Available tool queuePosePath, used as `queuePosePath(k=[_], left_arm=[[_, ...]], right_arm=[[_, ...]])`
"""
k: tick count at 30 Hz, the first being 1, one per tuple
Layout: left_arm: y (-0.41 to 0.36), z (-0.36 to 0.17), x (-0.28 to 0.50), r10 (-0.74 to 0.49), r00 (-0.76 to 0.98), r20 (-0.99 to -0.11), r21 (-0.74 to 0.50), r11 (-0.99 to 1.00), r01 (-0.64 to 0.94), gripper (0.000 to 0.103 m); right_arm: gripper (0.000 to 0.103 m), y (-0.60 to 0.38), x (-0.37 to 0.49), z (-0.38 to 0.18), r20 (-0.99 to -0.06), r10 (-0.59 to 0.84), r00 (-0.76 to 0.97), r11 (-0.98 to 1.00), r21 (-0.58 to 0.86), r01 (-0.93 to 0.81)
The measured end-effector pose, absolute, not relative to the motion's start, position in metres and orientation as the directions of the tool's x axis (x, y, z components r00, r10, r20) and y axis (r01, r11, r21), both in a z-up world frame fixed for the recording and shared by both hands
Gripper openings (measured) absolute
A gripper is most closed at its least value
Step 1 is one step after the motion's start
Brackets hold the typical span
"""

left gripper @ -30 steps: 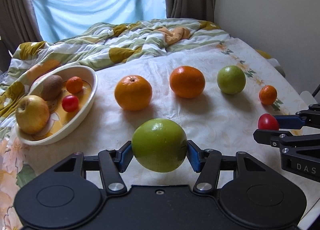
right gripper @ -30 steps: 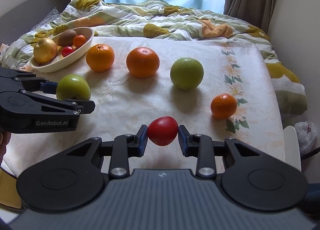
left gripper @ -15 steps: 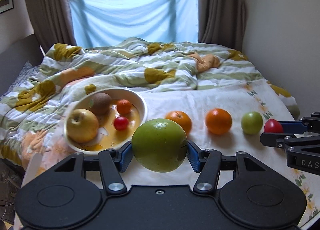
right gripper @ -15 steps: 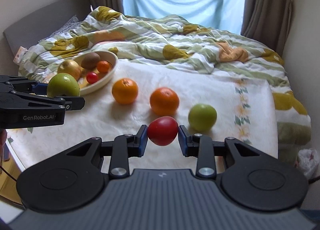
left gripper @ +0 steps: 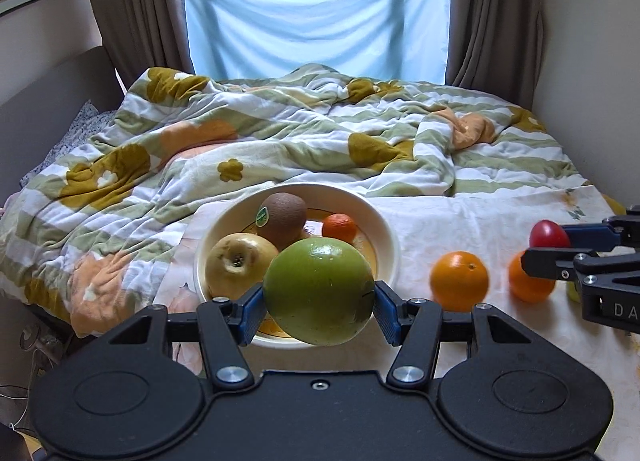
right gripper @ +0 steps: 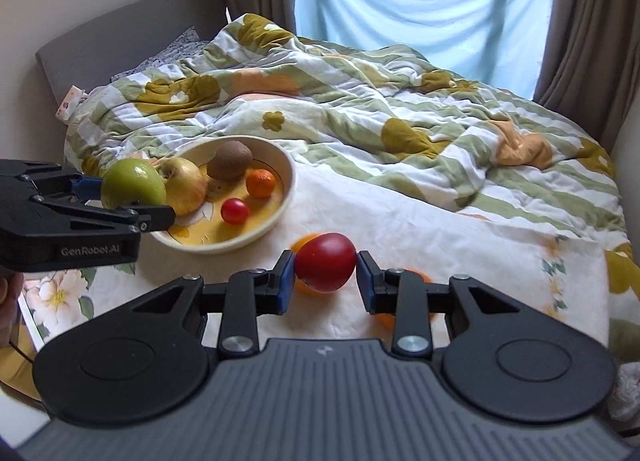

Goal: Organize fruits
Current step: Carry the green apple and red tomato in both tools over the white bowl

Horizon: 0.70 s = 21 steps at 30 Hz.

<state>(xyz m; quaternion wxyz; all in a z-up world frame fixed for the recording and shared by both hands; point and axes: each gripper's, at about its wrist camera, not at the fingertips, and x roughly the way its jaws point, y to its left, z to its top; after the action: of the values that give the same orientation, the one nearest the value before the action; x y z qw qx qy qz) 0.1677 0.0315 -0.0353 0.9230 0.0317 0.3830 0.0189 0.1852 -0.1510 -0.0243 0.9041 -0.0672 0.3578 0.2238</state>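
- Bedroom; bed (left gripper: pixel 500 221) under a window hung with a blue sheet (left gripper: pixel 316 17), brown curtains (left gripper: pixel 132 9) at both sides. Rumpled floral quilt (left gripper: pixel 280 141) covers the far half of the bed; near half is a pale cloth.
- Cream bowl (left gripper: pixel 390 237) sits at the near left of the cloth, touching the quilt edge. Contents: yellow apple (left gripper: pixel 236 263), kiwi (left gripper: pixel 286 215) with sticker, small mandarin (left gripper: pixel 339 227), small red tomato (right gripper: pixel 235 211).
- Left gripper (left gripper: pixel 319 301): jaws closed on a green apple (left gripper: pixel 319 289), held above the bowl's near rim, just beside the yellow apple.
- Right gripper (right gripper: pixel 325 275): jaws closed on a red tomato-like fruit (right gripper: pixel 326 267), held off the cloth, right of the bowl.
- Two oranges on the cloth right of the bowl: one (left gripper: pixel 459 280) near the bowl, another (left gripper: pixel 530 281) partly behind the right gripper's finger.
- Sliver of a green fruit (left gripper: pixel 573 293) at far right, mostly hidden.
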Motion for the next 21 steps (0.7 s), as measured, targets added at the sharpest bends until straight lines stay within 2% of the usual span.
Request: queuePosePath(k=[10,21], left_arm=[[0.049,-0.070,0.205,0.033,0.647,-0.762,0.079,0.996,0.042,0.061],[0.037,-0.087,0.219,0.020,0.624,-0.781,0.133,0.982,0.135,0.061]], right_arm=[[0.048,-0.098,0.238,-0.040,-0.711,0.368,0.599,0.874,0.045,-0.484],[0.048,-0.077,0.273,-0.052,-0.738,0.363,0.569,0.878,0.065,-0.475]])
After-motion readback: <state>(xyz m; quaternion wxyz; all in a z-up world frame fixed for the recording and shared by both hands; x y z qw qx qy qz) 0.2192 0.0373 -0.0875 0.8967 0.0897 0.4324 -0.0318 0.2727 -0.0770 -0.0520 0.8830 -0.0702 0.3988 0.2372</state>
